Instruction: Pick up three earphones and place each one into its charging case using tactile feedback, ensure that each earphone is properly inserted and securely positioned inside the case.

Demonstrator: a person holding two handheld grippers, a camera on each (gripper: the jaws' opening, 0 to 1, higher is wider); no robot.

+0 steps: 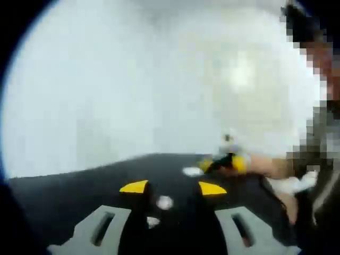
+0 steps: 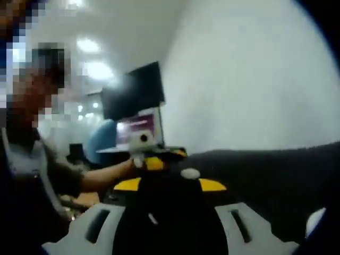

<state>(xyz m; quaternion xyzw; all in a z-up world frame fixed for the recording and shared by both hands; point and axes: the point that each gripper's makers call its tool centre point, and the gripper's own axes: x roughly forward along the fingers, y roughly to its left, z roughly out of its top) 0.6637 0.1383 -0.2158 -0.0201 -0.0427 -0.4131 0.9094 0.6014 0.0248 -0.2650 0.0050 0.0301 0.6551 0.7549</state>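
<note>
Mostly bare: wide black matte tabletop (image 1: 79, 191) running to a far edge against a plain white wall (image 1: 106, 79), open room left of the jaws. Three small white blurred pieces in the left gripper view: oval one (image 1: 192, 171) near the far edge, rounder one (image 1: 164, 202) and smaller one (image 1: 153, 222) between the spread yellow-tipped jaws of the left gripper (image 1: 172, 187). Cannot tell earphone from case. Right gripper (image 2: 170, 185) spread too, holding nothing, one white oval piece (image 2: 190, 173) just beyond.

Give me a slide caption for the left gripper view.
Left gripper held open over a black mat, small white earphones between its yellow-tipped jaws, the other gripper beyond.
</note>
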